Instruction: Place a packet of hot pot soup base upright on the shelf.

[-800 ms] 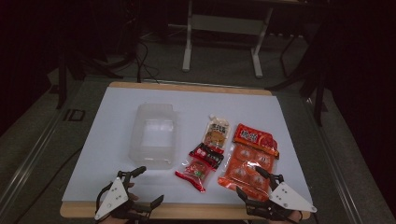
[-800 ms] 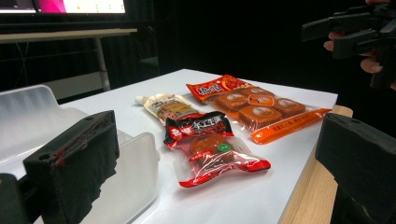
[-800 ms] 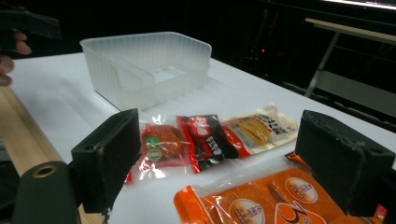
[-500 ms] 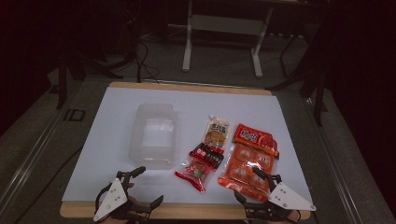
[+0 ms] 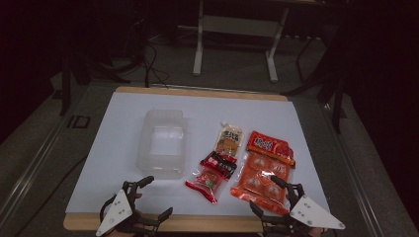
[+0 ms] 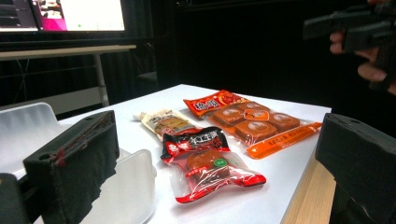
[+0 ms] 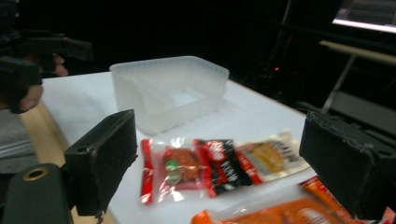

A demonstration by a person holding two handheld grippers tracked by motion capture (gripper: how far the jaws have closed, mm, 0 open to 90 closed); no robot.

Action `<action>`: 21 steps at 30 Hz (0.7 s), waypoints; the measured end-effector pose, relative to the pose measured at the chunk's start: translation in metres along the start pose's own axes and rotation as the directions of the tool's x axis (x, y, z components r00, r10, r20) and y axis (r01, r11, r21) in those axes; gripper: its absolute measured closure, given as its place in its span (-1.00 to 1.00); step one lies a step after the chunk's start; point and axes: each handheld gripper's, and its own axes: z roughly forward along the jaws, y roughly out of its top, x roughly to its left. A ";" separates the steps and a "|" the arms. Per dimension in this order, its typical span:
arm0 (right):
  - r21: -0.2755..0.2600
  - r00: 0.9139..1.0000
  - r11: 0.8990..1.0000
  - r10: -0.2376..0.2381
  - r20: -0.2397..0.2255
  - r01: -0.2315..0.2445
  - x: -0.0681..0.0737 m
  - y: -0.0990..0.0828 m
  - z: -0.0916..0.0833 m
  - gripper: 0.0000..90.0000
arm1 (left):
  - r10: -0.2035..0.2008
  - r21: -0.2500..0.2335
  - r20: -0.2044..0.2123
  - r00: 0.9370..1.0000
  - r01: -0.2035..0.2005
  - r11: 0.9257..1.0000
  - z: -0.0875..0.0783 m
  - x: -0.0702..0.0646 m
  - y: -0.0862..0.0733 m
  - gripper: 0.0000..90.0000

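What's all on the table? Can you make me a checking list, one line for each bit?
Surface: white table top with a wooden edge.
Job's things: clear plastic box, empty; small red snack pack beside it; beige sauce pack behind that; big orange pack of four cakes, flat.
Clutter: nothing seen.
Grippers: left gripper open at the near edge, holding nothing; right gripper open, jaws over the orange pack's near end, contact unclear.
Cables: dark cables on the floor beyond the table.
Surroundings: dim room, white desk frame behind, lit screen in the left gripper view.
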 end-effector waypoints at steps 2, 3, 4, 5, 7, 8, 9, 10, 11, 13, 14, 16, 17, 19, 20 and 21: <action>-0.023 1.000 1.000 0.018 -0.007 -0.018 -0.003 0.008 -0.003 -0.75 | -0.007 -0.001 0.001 1.000 0.007 1.000 0.000 0.000 0.000 -1.00; -0.034 0.999 0.999 0.029 -0.020 -0.030 -0.005 0.011 -0.005 -0.75 | -0.009 0.001 0.001 1.000 0.009 1.000 0.000 0.000 0.000 -1.00; -0.040 0.999 0.999 0.033 -0.029 -0.034 -0.007 0.015 -0.006 -0.75 | -0.010 0.002 0.001 1.000 0.010 1.000 0.000 0.001 0.000 -1.00; -0.046 0.999 0.999 0.022 -0.037 -0.024 -0.009 0.018 -0.007 -0.76 | -0.010 0.002 0.001 1.000 0.010 1.000 0.000 0.001 0.000 -1.00; -0.055 1.000 0.998 -0.014 -0.023 0.013 -0.013 0.025 -0.008 -0.76 | -0.018 0.011 -0.001 1.000 0.018 1.000 0.001 0.001 0.000 -1.00; -0.056 0.999 0.998 -0.018 -0.029 0.016 -0.015 0.028 -0.008 -0.76 | -0.019 0.011 0.000 1.000 0.019 1.000 0.002 0.001 -0.001 -1.00; -0.064 0.999 0.998 -0.015 -0.038 0.013 -0.018 0.031 -0.008 -0.76 | -0.019 0.011 0.000 1.000 0.019 1.000 0.002 0.001 -0.001 -1.00; -0.058 0.999 0.998 -0.016 -0.035 0.014 -0.020 0.034 -0.008 -0.76 | -0.015 0.019 0.001 1.000 0.015 1.000 0.002 0.000 -0.001 -1.00; -0.050 0.999 0.999 -0.020 -0.028 0.018 -0.022 0.037 -0.008 -0.76 | -0.016 0.020 0.000 1.000 0.016 1.000 0.003 0.000 -0.001 -1.00; -0.047 0.999 0.998 -0.037 0.004 0.038 -0.026 0.043 -0.008 -0.76 | -0.016 0.023 0.002 1.000 0.015 1.000 0.003 0.000 -0.001 -1.00; -0.045 0.999 0.998 -0.032 0.003 0.032 -0.028 0.046 -0.008 -0.77 | -0.017 0.028 0.007 1.000 0.017 0.999 0.003 0.000 -0.001 -1.00; -0.040 1.000 0.999 -0.027 0.006 0.027 -0.031 0.049 -0.008 -0.77 | -0.018 0.029 0.007 1.000 0.017 0.999 0.004 0.000 -0.001 -1.00; -0.041 1.000 0.999 -0.024 0.019 0.025 -0.034 0.052 -0.007 -0.77 | -0.019 0.034 0.006 1.000 0.019 0.999 0.004 0.000 -0.001 -1.00; -0.053 0.998 0.999 0.007 0.058 -0.003 -0.044 0.057 -0.006 -0.77 | -0.021 0.037 0.008 1.000 0.021 0.999 0.004 0.000 -0.001 -1.00; -0.057 0.998 0.998 0.021 0.063 -0.018 -0.047 0.058 -0.007 -0.77 | -0.022 0.038 0.010 1.000 0.021 0.999 0.004 0.000 -0.001 -1.00; -0.055 0.997 0.998 0.034 0.068 -0.030 -0.052 0.060 -0.006 -0.77 | -0.023 0.039 0.011 1.000 0.023 0.999 0.004 0.000 -0.001 -1.00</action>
